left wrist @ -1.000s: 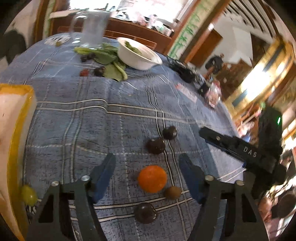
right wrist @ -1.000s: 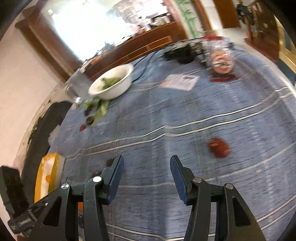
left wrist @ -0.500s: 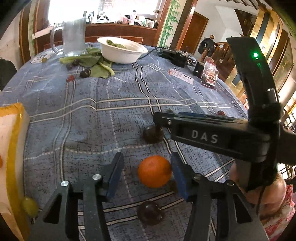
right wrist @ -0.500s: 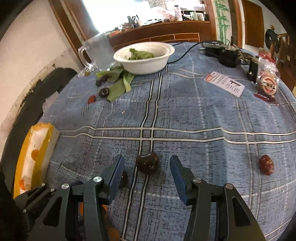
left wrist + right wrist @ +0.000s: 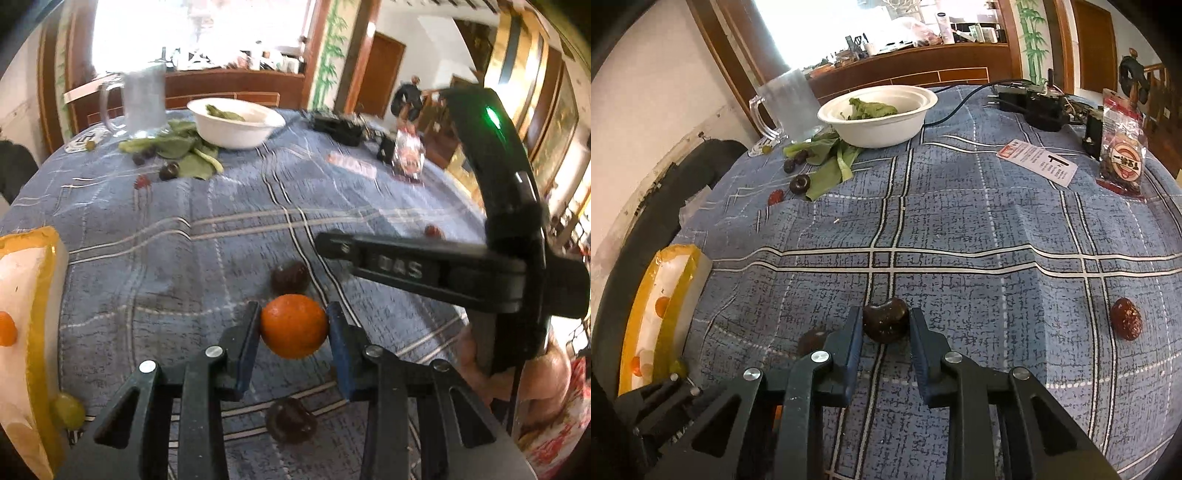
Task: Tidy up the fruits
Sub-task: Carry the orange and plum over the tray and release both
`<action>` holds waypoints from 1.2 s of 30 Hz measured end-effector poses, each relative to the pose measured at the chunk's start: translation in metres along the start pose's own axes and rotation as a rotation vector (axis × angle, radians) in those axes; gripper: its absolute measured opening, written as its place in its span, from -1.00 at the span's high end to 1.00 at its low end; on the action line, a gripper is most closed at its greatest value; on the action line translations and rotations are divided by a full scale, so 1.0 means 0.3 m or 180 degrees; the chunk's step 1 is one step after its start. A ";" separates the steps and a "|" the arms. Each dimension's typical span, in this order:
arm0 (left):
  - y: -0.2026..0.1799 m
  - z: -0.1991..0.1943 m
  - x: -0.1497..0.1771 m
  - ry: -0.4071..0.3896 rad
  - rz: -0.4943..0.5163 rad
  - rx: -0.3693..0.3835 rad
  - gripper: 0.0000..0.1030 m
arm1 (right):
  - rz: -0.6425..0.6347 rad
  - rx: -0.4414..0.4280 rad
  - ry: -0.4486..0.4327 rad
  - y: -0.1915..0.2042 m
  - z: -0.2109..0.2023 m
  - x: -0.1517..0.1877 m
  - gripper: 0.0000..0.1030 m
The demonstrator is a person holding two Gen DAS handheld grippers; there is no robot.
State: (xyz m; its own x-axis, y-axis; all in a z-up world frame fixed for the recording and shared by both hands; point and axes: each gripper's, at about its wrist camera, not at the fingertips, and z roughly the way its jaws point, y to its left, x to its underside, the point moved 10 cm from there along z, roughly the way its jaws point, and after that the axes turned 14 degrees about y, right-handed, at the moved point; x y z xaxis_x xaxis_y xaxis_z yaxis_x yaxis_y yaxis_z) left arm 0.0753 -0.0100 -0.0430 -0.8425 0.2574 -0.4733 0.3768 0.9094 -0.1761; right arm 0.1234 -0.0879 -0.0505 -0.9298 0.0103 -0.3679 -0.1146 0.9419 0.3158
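On the blue checked tablecloth [image 5: 960, 221], near edge:

- Left gripper [image 5: 293, 328]: jaws closed most of the way, both pads touching an orange [image 5: 294, 325]. Whether the fruit is lifted or rests on the cloth cannot be told.
- Right gripper [image 5: 885, 325]: jaws narrowed onto a dark round fruit [image 5: 885, 320], pads at either side, apparently in contact; the fruit seems to sit on the cloth.
- Yellow-rimmed tray [image 5: 670, 280], left edge of the table: judged the collecting place. Holds small orange pieces; a green grape [image 5: 67, 410] lies at its rim.
- Loose fruit not yet gathered: a dark fruit [image 5: 290, 278] just behind the orange, another [image 5: 291, 424] below the left gripper, a red date [image 5: 1126, 324] well to the right, further dark fruits [image 5: 799, 184] and a red one [image 5: 775, 196] near the leaves [image 5: 827, 166].
- Other: white bowl [image 5: 879, 114] with greens, glass mug [image 5: 788, 107], snack packet [image 5: 1123, 155], card [image 5: 1036, 164].

Progress, as judged: early. Two fruits gripped, most pieces still scattered.
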 end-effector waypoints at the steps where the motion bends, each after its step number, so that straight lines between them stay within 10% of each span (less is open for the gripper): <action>1: 0.012 -0.007 -0.009 -0.0047 -0.0059 0.0007 0.33 | 0.0020 -0.0048 -0.0026 -0.002 -0.010 0.000 0.49; 10: 0.073 -0.076 -0.032 -0.0300 -0.0318 0.0077 0.33 | 0.0392 -0.0705 -0.0144 0.017 -0.111 0.036 0.48; 18: 0.193 -0.278 0.061 -0.0587 -0.0586 -0.0058 0.33 | 0.0257 -0.0744 -0.0176 0.160 -0.205 0.150 0.48; 36: 0.858 -0.562 0.518 -0.0653 -0.2076 -0.0957 0.32 | -0.1056 -0.0642 0.0366 0.932 0.034 0.277 0.46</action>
State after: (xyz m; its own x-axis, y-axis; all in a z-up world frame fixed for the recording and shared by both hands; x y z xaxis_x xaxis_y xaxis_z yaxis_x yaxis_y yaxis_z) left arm -0.0235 0.3190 -0.0163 -0.7591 -0.4042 -0.5103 -0.3212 0.9144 -0.2464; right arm 0.0177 0.1797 -0.0016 -0.8626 -0.3315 -0.3821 -0.4706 0.8029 0.3658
